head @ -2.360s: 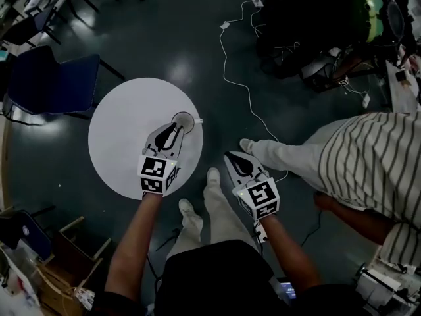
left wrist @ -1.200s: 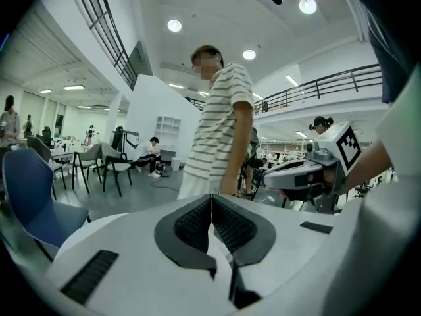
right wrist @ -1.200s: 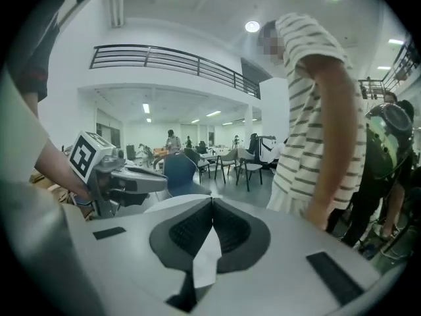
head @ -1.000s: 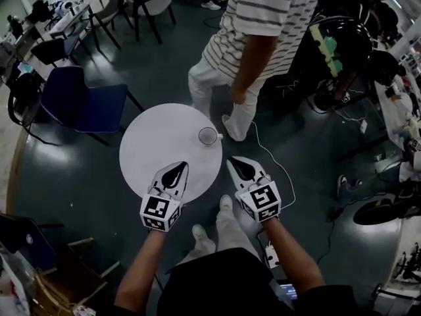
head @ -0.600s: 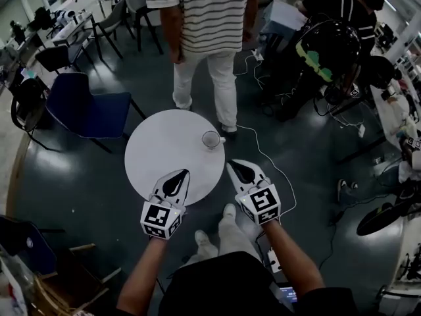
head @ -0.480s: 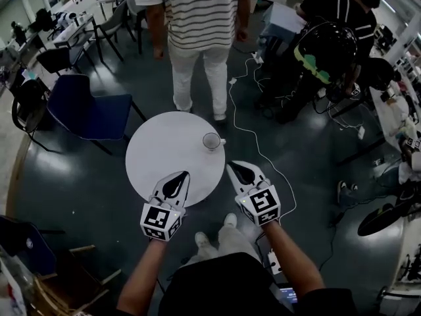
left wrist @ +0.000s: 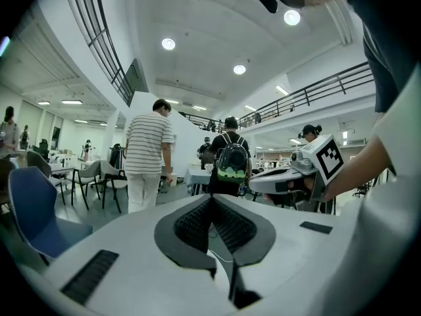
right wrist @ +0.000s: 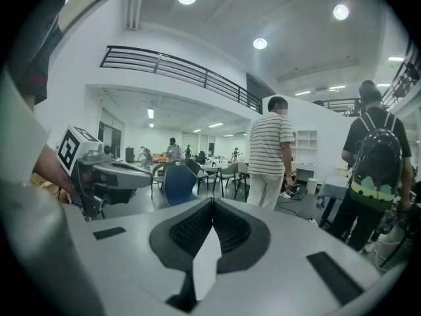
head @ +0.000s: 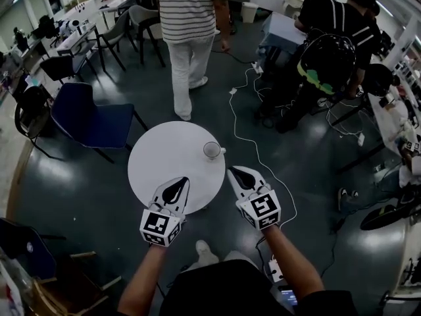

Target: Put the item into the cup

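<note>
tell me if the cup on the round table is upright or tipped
Upright. The cup stands on the white table with its round mouth facing up.

A round white table [head: 158,160] stands on the dark, glossy floor [head: 79,196]. One white cup [head: 212,150] sits upright on it near the rim at about 2 o'clock, handle toward 3 o'clock. A white cable [head: 230,107] trails over the floor past the table's 3 o'clock side

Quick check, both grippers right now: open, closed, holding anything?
Left gripper: closed, nothing between its jaws.
Right gripper: closed, nothing between its jaws.
</note>
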`<state>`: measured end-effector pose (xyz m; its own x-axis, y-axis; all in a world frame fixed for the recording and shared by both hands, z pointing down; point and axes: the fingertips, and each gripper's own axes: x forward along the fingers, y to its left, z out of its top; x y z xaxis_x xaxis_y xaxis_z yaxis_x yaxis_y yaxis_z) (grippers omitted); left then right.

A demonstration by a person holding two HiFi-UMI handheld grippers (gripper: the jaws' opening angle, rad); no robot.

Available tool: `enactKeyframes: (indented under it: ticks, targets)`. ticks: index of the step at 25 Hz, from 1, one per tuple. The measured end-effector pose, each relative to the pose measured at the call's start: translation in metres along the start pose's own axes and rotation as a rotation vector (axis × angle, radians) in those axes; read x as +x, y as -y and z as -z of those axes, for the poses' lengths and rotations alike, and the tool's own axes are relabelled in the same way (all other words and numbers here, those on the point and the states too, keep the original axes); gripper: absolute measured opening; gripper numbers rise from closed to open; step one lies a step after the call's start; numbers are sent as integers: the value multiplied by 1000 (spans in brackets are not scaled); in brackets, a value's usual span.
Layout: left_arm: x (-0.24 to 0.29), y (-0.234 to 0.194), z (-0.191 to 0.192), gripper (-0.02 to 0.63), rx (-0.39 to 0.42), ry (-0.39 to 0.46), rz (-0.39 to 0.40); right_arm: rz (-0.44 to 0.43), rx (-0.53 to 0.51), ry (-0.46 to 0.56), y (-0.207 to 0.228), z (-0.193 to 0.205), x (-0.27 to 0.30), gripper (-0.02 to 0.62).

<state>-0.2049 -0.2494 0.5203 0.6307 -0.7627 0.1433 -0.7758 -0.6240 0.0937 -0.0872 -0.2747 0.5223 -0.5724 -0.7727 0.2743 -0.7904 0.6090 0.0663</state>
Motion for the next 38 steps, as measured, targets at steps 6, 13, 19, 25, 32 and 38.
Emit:
enactKeyframes:
  ticks: [6, 13, 19, 25, 32, 38]
  targets:
    - [-6, 15, -11, 17, 10, 20, -17, -14, -11, 21, -1, -8, -15, 17]
    - [-25, 45, -25, 17, 24, 43, -36, -30, -19, 46, -10, -18, -46, 17]
    - [-27, 81, -33, 17, 32, 55, -55, -36, -24, 72, -2, -21, -83, 17]
    - [-33, 121, -45, 17, 51, 67, -58, -43, -29, 93, 2, -27, -123, 17]
    - [-44, 161, -48, 17, 57, 83, -66, -44, -32, 119, 2, -23, -164, 17]
    - [-59, 189, -48, 17, 48, 83, -79, -52, -38, 128, -3, -24, -195, 17]
